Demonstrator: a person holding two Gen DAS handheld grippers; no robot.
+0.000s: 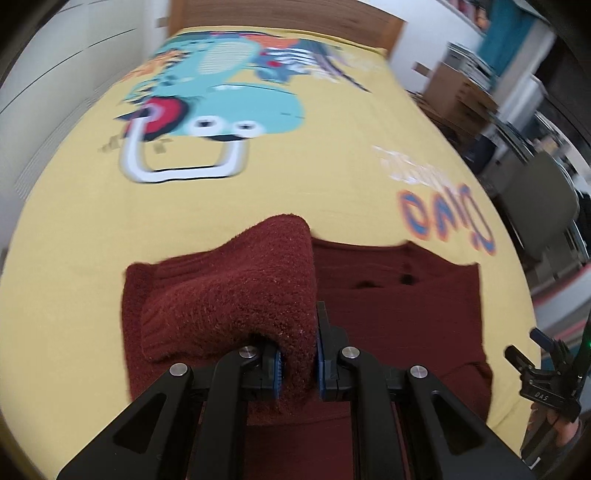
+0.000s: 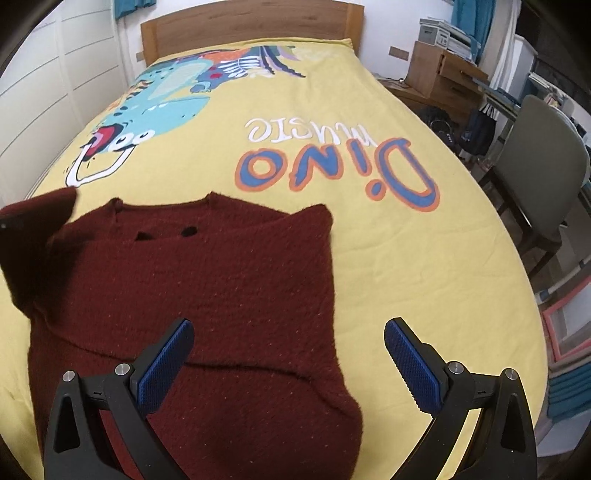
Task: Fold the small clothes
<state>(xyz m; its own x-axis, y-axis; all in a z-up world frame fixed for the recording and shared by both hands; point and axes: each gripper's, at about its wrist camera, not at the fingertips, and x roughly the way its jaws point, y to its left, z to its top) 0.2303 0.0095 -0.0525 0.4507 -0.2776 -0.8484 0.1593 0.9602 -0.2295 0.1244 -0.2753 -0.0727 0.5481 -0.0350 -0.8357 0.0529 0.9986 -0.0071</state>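
Observation:
A small dark red knitted sweater (image 2: pixel 221 280) lies flat on the yellow bedspread (image 2: pixel 406 258), neck towards the headboard. It also shows in the left wrist view (image 1: pixel 399 295). My left gripper (image 1: pixel 299 363) is shut on the sweater's left sleeve (image 1: pixel 240 295) and holds it lifted above the body of the sweater. That raised sleeve shows at the left edge of the right wrist view (image 2: pixel 33 236). My right gripper (image 2: pixel 288 354) is open and empty, hovering over the sweater's lower right part. It appears at the right edge of the left wrist view (image 1: pixel 546 373).
The bedspread carries a dinosaur print (image 2: pixel 162 103) and "Dino music" lettering (image 2: pixel 332 166). A wooden headboard (image 2: pixel 251 29) stands at the far end. A grey chair (image 2: pixel 543 162), boxes (image 2: pixel 443 70) and shelves stand to the right of the bed. White wardrobe doors (image 2: pixel 55 74) are on the left.

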